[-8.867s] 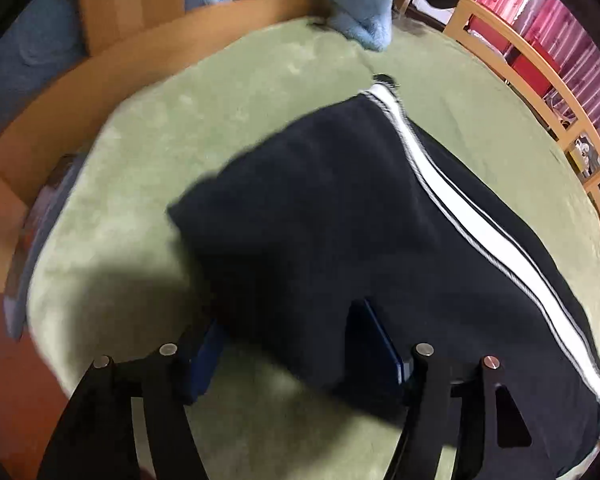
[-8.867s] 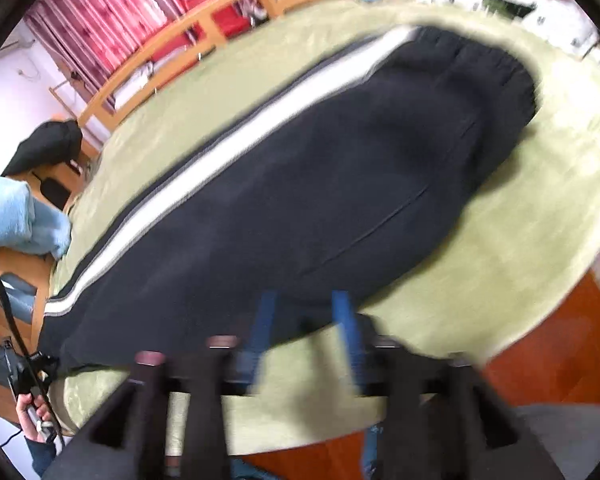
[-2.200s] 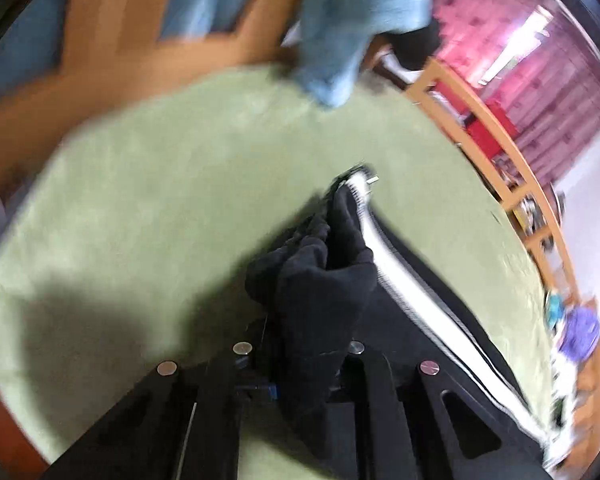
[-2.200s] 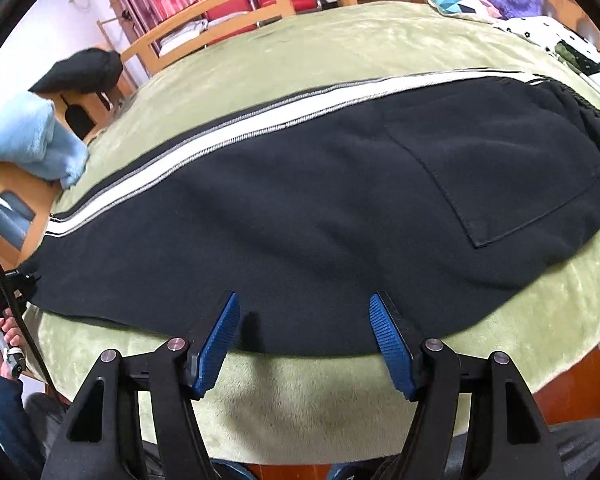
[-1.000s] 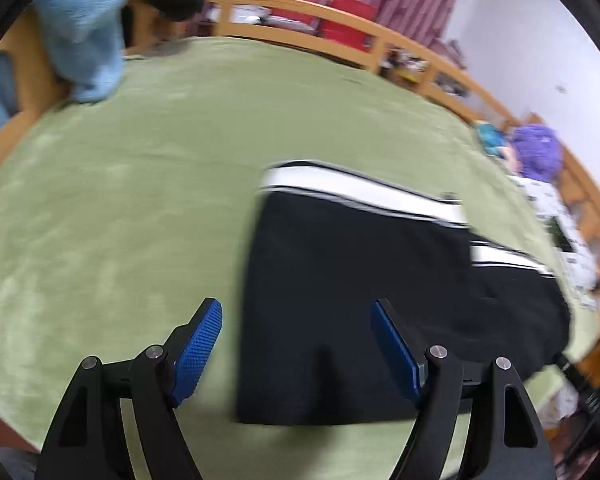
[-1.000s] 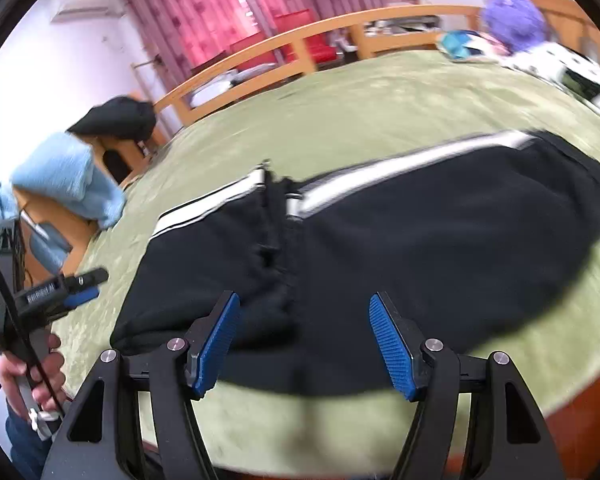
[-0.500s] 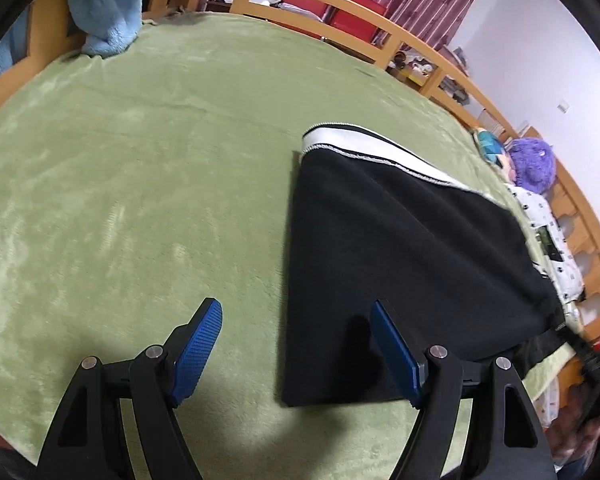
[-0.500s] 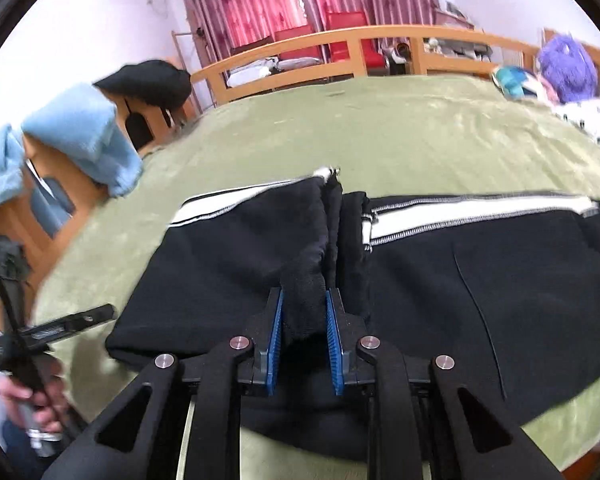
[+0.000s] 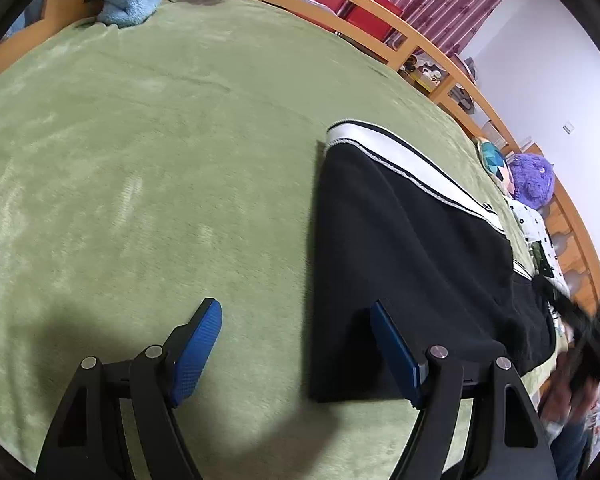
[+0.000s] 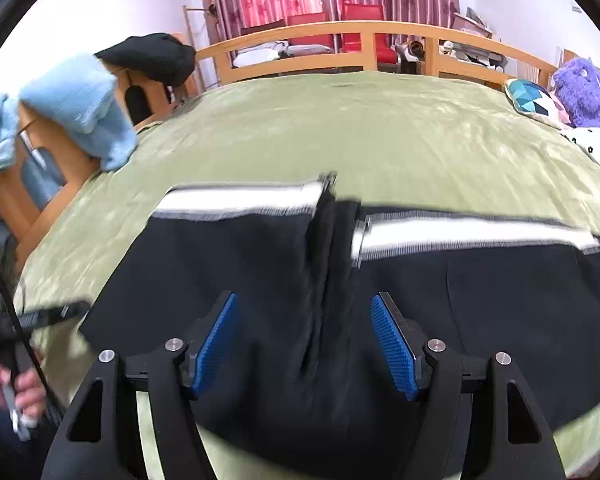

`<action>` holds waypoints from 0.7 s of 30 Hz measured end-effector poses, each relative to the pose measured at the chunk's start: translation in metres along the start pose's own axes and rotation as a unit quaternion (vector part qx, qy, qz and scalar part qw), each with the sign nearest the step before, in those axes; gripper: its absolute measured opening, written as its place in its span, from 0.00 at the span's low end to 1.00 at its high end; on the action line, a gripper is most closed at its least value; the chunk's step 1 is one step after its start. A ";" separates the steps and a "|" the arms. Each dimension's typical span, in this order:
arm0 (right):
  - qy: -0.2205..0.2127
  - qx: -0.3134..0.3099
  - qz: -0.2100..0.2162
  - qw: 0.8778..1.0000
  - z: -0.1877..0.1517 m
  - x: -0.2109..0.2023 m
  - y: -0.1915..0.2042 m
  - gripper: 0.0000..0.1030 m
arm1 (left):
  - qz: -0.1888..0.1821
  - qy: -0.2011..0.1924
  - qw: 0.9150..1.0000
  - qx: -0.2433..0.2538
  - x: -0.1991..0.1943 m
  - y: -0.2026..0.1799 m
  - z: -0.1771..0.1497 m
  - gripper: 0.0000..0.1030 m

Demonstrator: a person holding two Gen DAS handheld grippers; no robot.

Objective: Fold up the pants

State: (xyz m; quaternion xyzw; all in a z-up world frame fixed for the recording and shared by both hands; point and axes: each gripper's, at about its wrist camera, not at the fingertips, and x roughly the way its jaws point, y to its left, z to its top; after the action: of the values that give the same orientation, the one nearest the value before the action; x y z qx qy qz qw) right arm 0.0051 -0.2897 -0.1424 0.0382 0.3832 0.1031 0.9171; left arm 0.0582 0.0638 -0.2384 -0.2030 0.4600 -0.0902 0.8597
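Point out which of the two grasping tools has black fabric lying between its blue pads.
The right tool: the black striped pants fill its gap. The left tool spans mostly bare green blanket.

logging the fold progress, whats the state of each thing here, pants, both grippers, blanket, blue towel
black pants: folded over once, flat on the blanket, white side stripe showing
left gripper: open, empty, straddling the fold's near corner
right gripper: jaws opening, over the pants, nothing pinched
green blanket: spread flat
blue towel: draped over the wooden frame
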 end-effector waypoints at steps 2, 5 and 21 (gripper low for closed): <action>0.007 0.007 0.012 1.000 0.018 0.021 -0.002 0.62 | 0.011 -0.005 1.000 0.008 0.000 -0.002 0.002 0.73; 0.023 -0.005 0.023 0.999 0.039 0.058 0.000 0.52 | 0.016 -0.004 1.000 0.005 0.003 -0.001 0.006 0.73; 0.083 0.040 -0.004 0.996 0.023 0.077 -0.027 0.13 | -0.009 -0.002 1.000 -0.012 0.005 -0.003 0.015 0.73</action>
State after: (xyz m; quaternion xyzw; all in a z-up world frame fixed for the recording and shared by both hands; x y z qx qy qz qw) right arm 0.0783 -0.2986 -0.1839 0.0644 0.4621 0.0870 0.8802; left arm 0.0733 0.0632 -0.2329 -0.2173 0.4572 -0.0920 0.8575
